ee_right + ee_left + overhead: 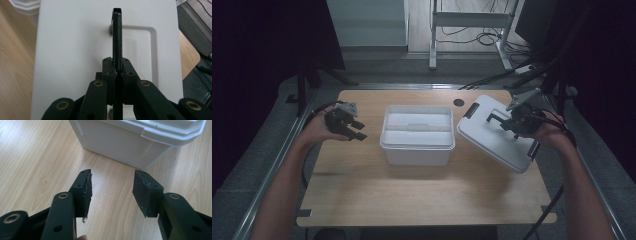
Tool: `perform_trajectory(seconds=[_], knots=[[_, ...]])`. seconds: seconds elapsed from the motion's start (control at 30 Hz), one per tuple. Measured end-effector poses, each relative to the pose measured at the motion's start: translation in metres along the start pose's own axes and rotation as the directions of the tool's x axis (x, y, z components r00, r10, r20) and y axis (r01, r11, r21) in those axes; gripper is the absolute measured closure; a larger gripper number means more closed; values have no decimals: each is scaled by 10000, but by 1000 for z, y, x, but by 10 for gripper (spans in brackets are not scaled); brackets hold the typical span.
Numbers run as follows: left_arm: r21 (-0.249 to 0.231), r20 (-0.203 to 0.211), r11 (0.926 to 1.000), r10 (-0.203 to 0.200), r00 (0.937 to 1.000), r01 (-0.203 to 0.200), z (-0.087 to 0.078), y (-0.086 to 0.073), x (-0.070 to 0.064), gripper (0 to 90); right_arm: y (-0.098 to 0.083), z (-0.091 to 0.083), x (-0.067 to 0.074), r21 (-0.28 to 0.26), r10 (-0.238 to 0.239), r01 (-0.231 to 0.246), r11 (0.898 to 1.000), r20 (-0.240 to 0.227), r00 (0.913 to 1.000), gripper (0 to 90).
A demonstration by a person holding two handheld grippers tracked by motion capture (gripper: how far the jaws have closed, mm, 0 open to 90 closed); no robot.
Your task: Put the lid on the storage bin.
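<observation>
Wooden table [422,185], right tool [117,71] clamping lid handle [117,37]

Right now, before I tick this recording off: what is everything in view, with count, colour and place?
Storage box: one, white, open, at the middle of the table, with a white inner tray in its top.
Lid: one, white with dark latches, held tilted off the table to the right of the box.
Lid handle: one, black, standing up from the lid's recessed top.
Table: one, light wood, with a dark round hole near its far edge.
Metal frame and cables: grey and black, on the floor beyond the table.
Left gripper: one, black, jaws open with nothing between them, left of the box.
Right gripper: one, black, shut on the lid handle.
Forearms: two, reaching in from the near edge.
</observation>
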State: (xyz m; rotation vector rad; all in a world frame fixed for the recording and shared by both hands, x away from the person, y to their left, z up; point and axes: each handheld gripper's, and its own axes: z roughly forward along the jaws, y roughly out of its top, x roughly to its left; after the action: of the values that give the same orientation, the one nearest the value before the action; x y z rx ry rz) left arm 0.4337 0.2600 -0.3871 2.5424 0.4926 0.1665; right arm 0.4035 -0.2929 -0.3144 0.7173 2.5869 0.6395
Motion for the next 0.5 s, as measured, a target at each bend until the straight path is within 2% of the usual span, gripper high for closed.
perform_trajectory(seconds=[0.17,0.5], knots=[[52,21,10000,27,10000,-27,2,1,0,501,9,-4,1,-362,-200,188,9992,-315,9993,834],[112,40,9999,23,10000,-23,4,1,-1,501,30,-2,8,-684,-857,808,9944,-735,9936,833]])
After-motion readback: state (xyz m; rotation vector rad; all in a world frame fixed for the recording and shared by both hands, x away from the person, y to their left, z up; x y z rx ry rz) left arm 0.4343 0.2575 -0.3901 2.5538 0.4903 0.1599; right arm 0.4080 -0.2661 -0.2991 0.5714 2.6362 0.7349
